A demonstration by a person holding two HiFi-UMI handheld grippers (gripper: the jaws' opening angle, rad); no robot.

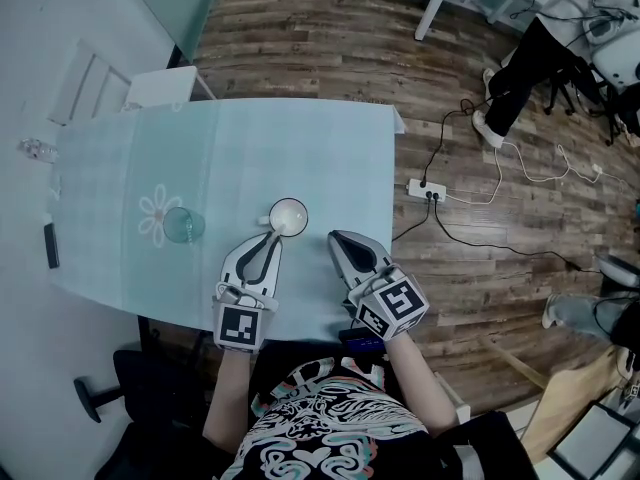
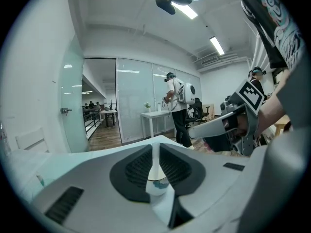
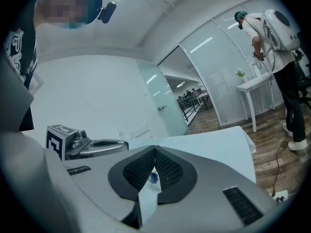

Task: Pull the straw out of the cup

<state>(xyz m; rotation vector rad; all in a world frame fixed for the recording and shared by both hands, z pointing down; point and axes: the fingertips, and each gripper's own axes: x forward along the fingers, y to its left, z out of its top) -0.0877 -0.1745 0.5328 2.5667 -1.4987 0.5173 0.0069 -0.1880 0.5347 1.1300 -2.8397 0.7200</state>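
Note:
A white cup [image 1: 288, 215] stands on the light blue tablecloth [image 1: 250, 148] near the table's front edge. My left gripper [image 1: 274, 234] reaches to the cup's near left rim. In the left gripper view its jaws [image 2: 155, 147] stand narrowly apart, shut on a thin white straw [image 2: 155, 163] that runs upright between the pads, with the cup [image 2: 158, 184] just below. My right gripper [image 1: 340, 238] hovers to the right of the cup, apart from it. Its pads meet at the tips [image 3: 155, 148] and nothing is held.
A green glass [image 1: 183, 225] stands left of the cup on a flower print. A dark flat object [image 1: 51, 245] lies by the table's left edge. A power strip [image 1: 427, 189] and cables lie on the wooden floor to the right. A person stands at the far right.

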